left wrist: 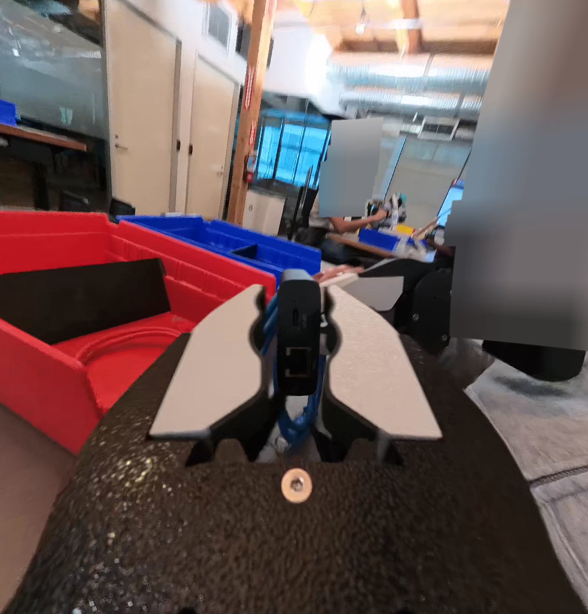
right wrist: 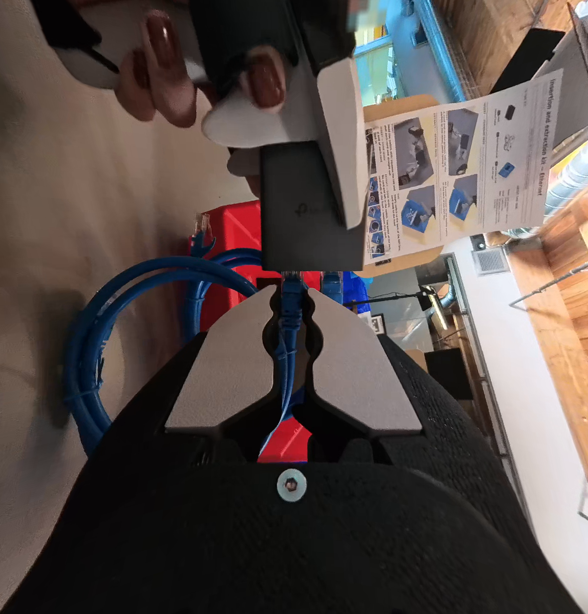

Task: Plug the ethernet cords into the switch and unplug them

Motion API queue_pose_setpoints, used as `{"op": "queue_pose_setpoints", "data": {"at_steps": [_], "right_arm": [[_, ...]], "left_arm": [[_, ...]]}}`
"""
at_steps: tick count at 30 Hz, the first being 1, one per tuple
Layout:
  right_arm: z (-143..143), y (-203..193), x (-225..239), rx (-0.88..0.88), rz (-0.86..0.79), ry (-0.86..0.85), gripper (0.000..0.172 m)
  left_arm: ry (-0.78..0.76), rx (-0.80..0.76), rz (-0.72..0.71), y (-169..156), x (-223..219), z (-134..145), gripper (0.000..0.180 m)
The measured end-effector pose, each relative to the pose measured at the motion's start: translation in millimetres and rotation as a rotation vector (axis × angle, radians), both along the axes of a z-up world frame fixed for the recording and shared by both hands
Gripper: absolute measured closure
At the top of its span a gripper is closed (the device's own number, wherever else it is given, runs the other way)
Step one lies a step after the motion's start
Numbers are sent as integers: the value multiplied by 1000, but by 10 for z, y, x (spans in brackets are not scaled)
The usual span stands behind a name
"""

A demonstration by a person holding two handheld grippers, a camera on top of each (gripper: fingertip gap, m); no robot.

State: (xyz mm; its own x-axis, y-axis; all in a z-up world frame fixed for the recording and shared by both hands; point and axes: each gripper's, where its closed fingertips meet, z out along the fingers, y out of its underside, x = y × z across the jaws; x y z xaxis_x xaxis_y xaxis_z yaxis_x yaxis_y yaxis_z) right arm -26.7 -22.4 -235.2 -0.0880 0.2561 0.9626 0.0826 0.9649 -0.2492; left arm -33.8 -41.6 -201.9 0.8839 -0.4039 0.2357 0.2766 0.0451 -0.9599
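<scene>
In the left wrist view the black switch (left wrist: 297, 332) stands on edge between my left gripper's (left wrist: 295, 292) pads. A gap with blue cords (left wrist: 269, 329) in it shows at the left pad, so the jaws are open around the switch. In the right wrist view the switch (right wrist: 302, 206) hangs above the table between the left gripper's white fingers (right wrist: 342, 149). My right gripper (right wrist: 291, 292) is shut on the boot of a blue ethernet cord (right wrist: 291, 305), whose clear plug sits in the switch's lower edge. A second blue plug (right wrist: 332, 282) sits in the port beside it.
A coil of blue cord (right wrist: 86, 332) lies on the beige table (right wrist: 53, 199), with a loose plug (right wrist: 201, 229) sticking up. A red bin (left wrist: 53, 365) and a blue bin (left wrist: 252, 246) stand to the left. An instruction sheet (right wrist: 452, 166) stands behind. A hand (right wrist: 166, 66) grips the left gripper. Some 4 cm of space lies between my two pairs of fingers.
</scene>
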Motion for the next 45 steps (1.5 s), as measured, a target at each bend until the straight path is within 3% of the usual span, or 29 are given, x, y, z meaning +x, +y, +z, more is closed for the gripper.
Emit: {"op": "queue_pose_setpoints", "data": {"at_steps": [1,3,10,14,20,24,28,33,38,45], "right_arm": [[2,-13,7,6,4,4,161],[8,-36,18,31,8,11,161],[27,-130,90,131,76,12,162],[65,-248,168,95,165,-16,161],[57,-173,125,90,100,-48,162],[72,-216,168,29,181,-41,162],[36,-155,124,87,119,-39,162],[55,-156,118,57,133,-25,162],[-22,-72,82,13,123,-86,161],[113,-56,92,-37,93,8,157]], "left_arm": [[42,-55,-2,18,17,-71,141],[106,-72,-5,0,66,-101,159],[175,-134,-45,-95,124,-190,159],[87,-97,-159,-186,182,-164,159],[25,-85,-131,-116,141,-151,159],[-19,-98,-196,-142,180,-136,159],[-5,-121,-170,-81,148,-182,156],[-66,-100,-178,-65,141,-147,157],[-75,-143,-94,-10,111,-228,156],[-232,-69,-73,-11,-14,-124,159]]}}
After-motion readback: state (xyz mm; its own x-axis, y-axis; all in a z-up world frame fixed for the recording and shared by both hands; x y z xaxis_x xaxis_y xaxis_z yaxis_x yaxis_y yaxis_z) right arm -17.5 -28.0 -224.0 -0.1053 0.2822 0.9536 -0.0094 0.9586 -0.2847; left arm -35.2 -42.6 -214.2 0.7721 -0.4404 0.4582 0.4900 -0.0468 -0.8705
